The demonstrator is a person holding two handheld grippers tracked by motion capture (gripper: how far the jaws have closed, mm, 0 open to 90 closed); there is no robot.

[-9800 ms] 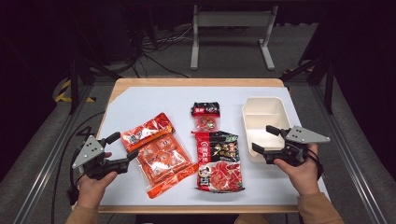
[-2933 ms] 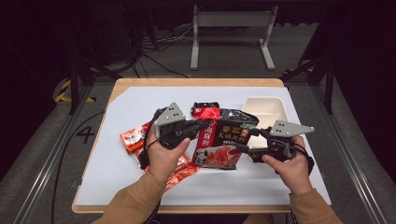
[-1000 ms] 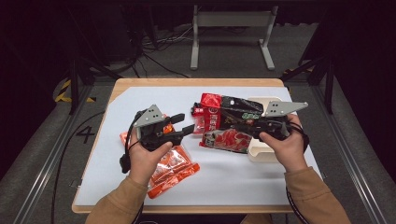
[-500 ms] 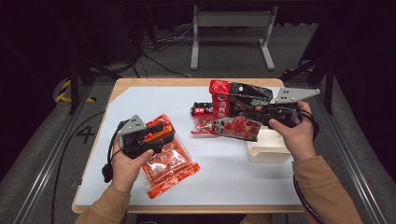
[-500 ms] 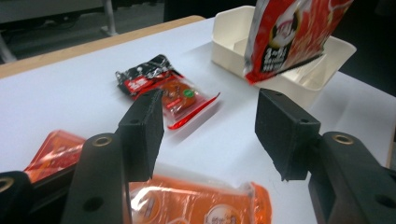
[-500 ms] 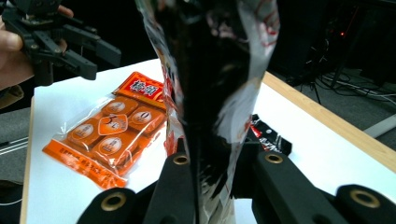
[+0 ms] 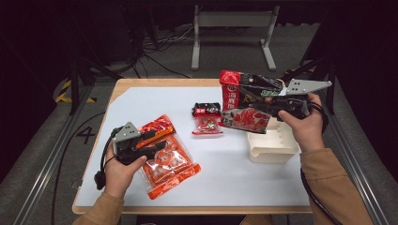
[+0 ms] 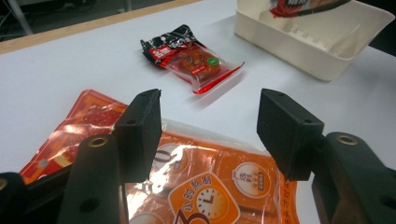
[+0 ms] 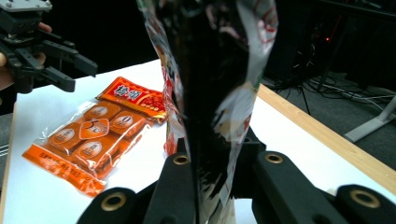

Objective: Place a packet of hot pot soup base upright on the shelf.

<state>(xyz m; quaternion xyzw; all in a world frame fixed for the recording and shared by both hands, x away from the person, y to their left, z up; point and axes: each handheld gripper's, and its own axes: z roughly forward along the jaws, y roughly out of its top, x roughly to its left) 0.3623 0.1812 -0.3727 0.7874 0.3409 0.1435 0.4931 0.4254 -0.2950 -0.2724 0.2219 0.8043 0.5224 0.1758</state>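
While lifted, the black-red packet [image 7: 246,101] sits pinched between right gripper [image 7: 274,104] fingers [image 9: 180,186].

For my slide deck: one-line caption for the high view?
Right gripper lifts a black-and-red snack bag above the tray; left gripper hovers over the orange packet.

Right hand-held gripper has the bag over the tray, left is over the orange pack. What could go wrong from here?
1. The black-and-red bag hangs pinched at one edge in the right hand-held gripper; it may swing and miss the tray.
2. The left hand-held gripper, jaws just opening over the flat orange pack, may slip off its slick film.
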